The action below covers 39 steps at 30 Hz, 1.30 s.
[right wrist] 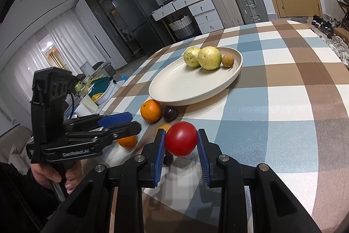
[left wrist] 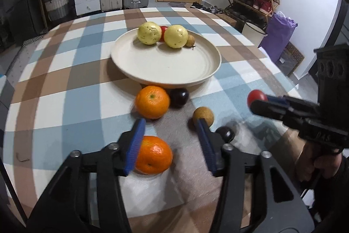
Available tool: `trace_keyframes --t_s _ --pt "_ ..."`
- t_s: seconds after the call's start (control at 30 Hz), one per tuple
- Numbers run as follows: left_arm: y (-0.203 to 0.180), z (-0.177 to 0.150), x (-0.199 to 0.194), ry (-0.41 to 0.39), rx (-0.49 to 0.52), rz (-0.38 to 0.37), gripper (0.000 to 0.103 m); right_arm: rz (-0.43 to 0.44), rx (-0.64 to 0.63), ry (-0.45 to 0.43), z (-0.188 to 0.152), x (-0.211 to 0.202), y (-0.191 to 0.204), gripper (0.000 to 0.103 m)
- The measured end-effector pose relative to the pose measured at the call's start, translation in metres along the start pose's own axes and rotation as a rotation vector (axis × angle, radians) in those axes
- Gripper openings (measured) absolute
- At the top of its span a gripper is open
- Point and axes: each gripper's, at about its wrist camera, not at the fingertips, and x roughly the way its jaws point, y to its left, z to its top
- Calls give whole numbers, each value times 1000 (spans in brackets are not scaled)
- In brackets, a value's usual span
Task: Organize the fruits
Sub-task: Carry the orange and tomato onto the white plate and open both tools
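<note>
Smooth round cream plate on checked cloth holds two speckled yellow fruits. Oranges, dark plums and a brown fruit lie before the rim. Left gripper part open, the near orange at its left pad. Right gripper clamps a glossy tomato.

Two yellow guavas, longan on plate; oranges, plums on tablecloth.

Black gripper frames — blue-padded jaws
</note>
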Motion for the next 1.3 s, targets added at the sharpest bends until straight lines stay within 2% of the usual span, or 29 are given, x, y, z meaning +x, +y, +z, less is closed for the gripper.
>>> trace_keyframes --t_s 0.07,0.23,0.33,0.43,0.47,0.5,0.6,0.7,0.97,1.3 --pt "5 -5 -1 -1 0 32 54 1 -1 0 0 0 0 29" --pt "20 -17 3 36 -46 36 54 -6 -2 -1 -1 -1 1 29" --pt "26 -23 4 31 -56 30 54 -11 -2 -2 -1 -1 1 29" --pt "32 -21 7 9 -72 0 47 -14 -3 0 -1 -1 1 29" --pt "31 -19 8 8 -73 -9 40 -17 -3 2 -1 0 1 29" --pt "31 -17 12 14 -61 -24 39 -18 -3 4 -1 0 1 29" --pt "28 -12 17 23 -43 -35 37 -24 -3 4 -1 0 1 29" --pt "34 -7 16 29 -87 -62 37 -27 -1 1 -1 -1 1 29" --pt "28 23 0 -16 -57 -76 37 9 -18 -12 16 1 5 29" --pt "22 84 13 -48 -60 -136 37 34 -18 -36 59 17 1 29"
